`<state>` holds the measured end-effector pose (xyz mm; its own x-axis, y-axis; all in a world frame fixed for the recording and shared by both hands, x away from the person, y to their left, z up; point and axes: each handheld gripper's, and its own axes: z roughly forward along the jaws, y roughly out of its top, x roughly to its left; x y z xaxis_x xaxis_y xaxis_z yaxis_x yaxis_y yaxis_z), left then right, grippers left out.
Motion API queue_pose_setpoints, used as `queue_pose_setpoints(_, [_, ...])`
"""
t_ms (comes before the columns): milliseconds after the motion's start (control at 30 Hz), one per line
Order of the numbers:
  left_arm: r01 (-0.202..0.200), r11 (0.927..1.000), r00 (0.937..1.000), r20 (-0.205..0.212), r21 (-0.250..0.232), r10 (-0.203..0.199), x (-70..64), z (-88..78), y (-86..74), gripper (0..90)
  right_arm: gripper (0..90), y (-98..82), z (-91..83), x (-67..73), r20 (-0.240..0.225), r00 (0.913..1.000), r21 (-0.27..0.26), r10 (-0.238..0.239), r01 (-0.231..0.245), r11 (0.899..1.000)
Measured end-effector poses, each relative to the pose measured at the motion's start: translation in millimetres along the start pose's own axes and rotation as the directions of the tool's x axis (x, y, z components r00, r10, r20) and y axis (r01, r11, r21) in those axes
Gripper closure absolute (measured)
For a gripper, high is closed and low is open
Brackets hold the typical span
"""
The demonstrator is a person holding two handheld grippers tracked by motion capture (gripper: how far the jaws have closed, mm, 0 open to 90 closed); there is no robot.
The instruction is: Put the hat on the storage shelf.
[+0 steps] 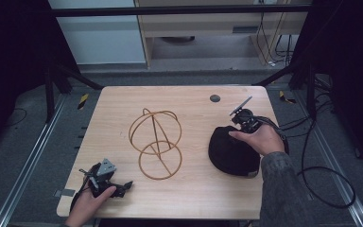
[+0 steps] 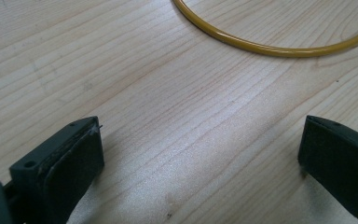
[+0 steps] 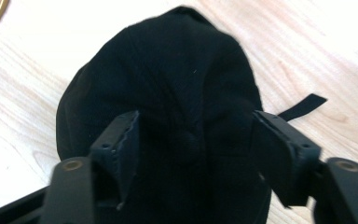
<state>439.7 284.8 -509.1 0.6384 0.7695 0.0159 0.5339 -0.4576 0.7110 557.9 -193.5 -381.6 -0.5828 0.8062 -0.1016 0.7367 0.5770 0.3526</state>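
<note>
A black cap [image 1: 231, 151] lies on the right part of the wooden table [image 1: 194, 189]. My right gripper [image 1: 234, 128] points down at its far end. In the right gripper view the jaws [image 3: 196, 140] stand apart on either side of the cap's crown [image 3: 168, 79], around the top button; I cannot see the pads pressing the cloth. The cap's strap [image 3: 303, 106] sticks out to the right. A gold wire stand [image 1: 156, 142] made of rings sits mid-table. My left gripper [image 1: 123, 188] rests near the front left corner, open and empty [image 2: 200, 144], short of the stand's base ring [image 2: 270, 46].
A small dark round disc [image 1: 214, 98] sits in the tabletop near the far edge. Black cables [image 1: 321, 175] loop on the floor to the right of the table. Metal rails [image 1: 28, 161] run along the floor on the left.
</note>
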Motion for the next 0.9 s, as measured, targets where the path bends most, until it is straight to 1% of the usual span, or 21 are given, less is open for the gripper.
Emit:
queue_pose_setpoints(167, [0.002,1.0,1.0,-0.001,0.0,-0.002,-0.2,0.1,0.1,0.0,40.5,-2.1,6.8,1.5,-0.022,0.9998,0.018,-0.001,0.001,1.0])
queue_pose_setpoints(233, [0.002,1.0,1.0,-0.002,0.0,-0.002,-0.3,0.1,0.1,0.0,41.9,-1.9,8.7,1.6,-0.018,0.9998,0.025,-0.001,0.001,1.0])
queue_pose_setpoints(267, [0.002,1.0,1.0,-0.002,0.0,-0.002,-0.3,0.1,0.1,0.0,44.5,-1.6,8.9,2.0,-0.024,0.9997,0.028,0.008,-0.007,1.0])
queue_pose_setpoints(333, [0.002,1.0,1.0,-0.002,0.0,-0.002,-0.3,0.1,0.1,0.0,48.8,-1.0,10.2,1.3,-0.025,0.9996,0.03,-0.01,0.011,0.999])
queue_pose_setpoints(367, [0.002,1.0,1.0,-0.002,0.0,-0.002,-0.3,0.1,0.1,0.0,51.8,-0.9,11.0,1.2,-0.03,0.9995,0.032,-0.01,0.011,0.999])
queue_pose_setpoints(400, [0.002,1.0,1.0,-0.002,0.0,-0.002,-0.4,0.1,0.1,0.0,55.7,-0.6,11.8,0.7,-0.033,0.9994,0.035,-0.014,0.015,0.999])
queue_pose_setpoints(467, [0.002,1.0,1.0,-0.002,0.0,-0.002,-0.5,0.1,0.1,0.0,63.9,-0.3,12.8,0.5,-0.041,0.9991,0.043,-0.007,0.009,0.999])
queue_pose_setpoints(500, [0.002,1.0,1.0,-0.002,0.0,-0.002,-0.5,0.1,0.1,0.0,66.9,-0.4,14.1,0.1,-0.043,0.9988,0.041,-0.021,0.023,0.999])
queue_pose_setpoints(567, [0.004,1.0,1.0,-0.002,-0.001,-0.004,-0.5,0.1,0.1,0.0,74.7,0.3,14.8,0.7,-0.046,0.9984,0.044,-0.033,0.035,0.998])
queue_pose_setpoints(667, [0.0,1.0,1.0,-0.001,0.002,0.0,-0.3,0.1,0.3,0.0,76.9,0.4,14.5,1.3,-0.058,0.9979,0.041,-0.031,0.033,0.999])
queue_pose_setpoints(733, [0.0,1.0,1.0,-0.001,0.002,0.0,-0.2,0.1,0.3,0.0,77.3,-0.2,10.8,1.6,-0.07,0.9972,0.032,-0.027,0.029,0.999])
queue_pose_setpoints(800, [-0.001,1.0,1.0,-0.001,0.003,0.001,-0.2,0.1,0.3,0.0,77.5,-1.2,5.2,1.9,-0.073,0.9972,0.006,-0.017,0.017,1.0])
queue_pose_setpoints(900, [-0.001,1.0,1.0,-0.001,0.003,0.001,-0.2,0.1,0.3,0.0,77.7,-3.6,-10.1,3.2,-0.078,0.9967,-0.06,-0.021,0.017,0.998])
